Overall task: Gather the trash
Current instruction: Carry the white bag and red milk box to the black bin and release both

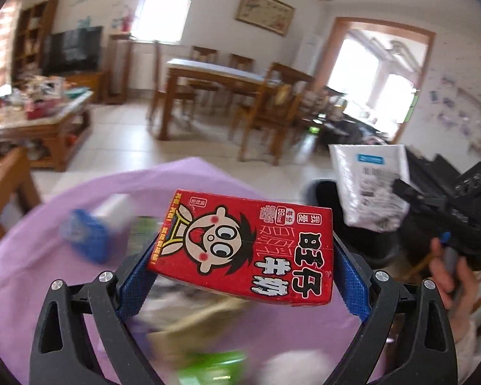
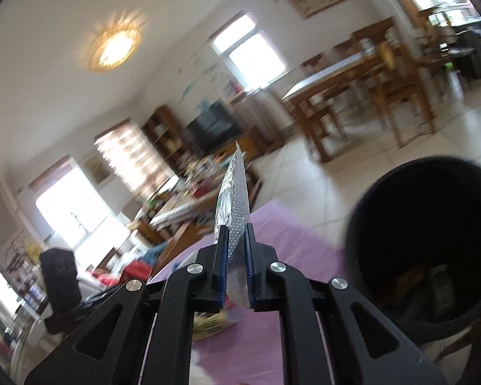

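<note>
My left gripper (image 1: 243, 250) is shut on a red milk carton (image 1: 247, 247) with a cartoon face, held above a purple tablecloth (image 1: 41, 256). My right gripper (image 2: 235, 243) is shut on a silver bubble mailer (image 2: 234, 192), seen edge-on. In the left wrist view the same mailer (image 1: 372, 183) hangs from the right gripper (image 1: 410, 192) over a black bin (image 1: 324, 192). The bin's dark opening (image 2: 426, 227) sits to the right of my right gripper, with some items at its bottom.
Blurred litter lies on the tablecloth: a blue and white pack (image 1: 93, 234), a green wrapper (image 1: 215, 365), a yellowish wrapper (image 2: 215, 324). A wooden dining table with chairs (image 1: 227, 73) stands behind, a cluttered coffee table (image 1: 32, 118) at left.
</note>
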Demonstrator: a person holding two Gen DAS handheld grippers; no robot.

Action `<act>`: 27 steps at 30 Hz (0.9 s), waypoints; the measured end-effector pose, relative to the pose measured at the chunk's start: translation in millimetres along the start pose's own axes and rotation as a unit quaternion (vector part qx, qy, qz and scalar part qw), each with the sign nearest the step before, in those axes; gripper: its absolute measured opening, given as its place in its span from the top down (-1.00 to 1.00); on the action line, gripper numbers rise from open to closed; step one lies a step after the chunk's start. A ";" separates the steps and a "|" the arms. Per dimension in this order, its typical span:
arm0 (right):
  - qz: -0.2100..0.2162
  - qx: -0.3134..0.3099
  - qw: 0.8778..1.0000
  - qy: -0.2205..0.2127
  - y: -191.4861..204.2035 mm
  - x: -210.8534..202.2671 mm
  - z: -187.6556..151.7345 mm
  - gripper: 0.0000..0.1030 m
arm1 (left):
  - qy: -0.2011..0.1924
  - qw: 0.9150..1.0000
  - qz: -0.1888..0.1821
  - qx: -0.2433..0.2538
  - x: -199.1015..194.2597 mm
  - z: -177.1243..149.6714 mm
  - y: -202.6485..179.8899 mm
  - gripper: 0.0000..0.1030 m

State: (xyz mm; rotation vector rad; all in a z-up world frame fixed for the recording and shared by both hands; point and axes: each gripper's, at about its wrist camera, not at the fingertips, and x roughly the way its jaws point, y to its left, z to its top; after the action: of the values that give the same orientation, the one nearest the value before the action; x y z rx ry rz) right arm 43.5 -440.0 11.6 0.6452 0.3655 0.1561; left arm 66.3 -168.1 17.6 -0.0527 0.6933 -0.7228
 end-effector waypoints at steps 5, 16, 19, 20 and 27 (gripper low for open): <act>-0.080 0.029 0.995 -0.057 -59.5 -46.3 19.7 0.80 | 0.029 0.998 -0.058 0.007 56.9 -0.8 -75.5 -0.82; -0.150 0.095 0.982 -0.068 -141.8 -64.0 23.2 0.80 | 0.100 0.990 -0.103 0.012 197.8 -6.2 -172.8 -0.82; -0.155 0.107 0.980 -0.060 -154.3 -66.4 18.9 0.80 | 0.112 0.989 -0.100 0.015 224.3 -8.3 -185.8 -0.82; -0.155 0.110 0.980 -0.059 -156.0 -65.7 18.4 0.80 | 0.116 0.988 -0.099 0.017 229.8 -11.3 -188.6 -0.82; -0.148 0.138 0.978 -0.043 -171.9 -64.4 13.1 0.71 | 0.137 0.987 -0.080 0.026 248.6 -17.4 -198.0 -0.84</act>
State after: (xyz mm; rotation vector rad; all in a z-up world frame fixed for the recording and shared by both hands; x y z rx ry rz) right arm -6.1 -599.6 -65.7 0.8593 0.3981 -0.2108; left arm 72.9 -470.3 -82.1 0.0407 0.9401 -0.9131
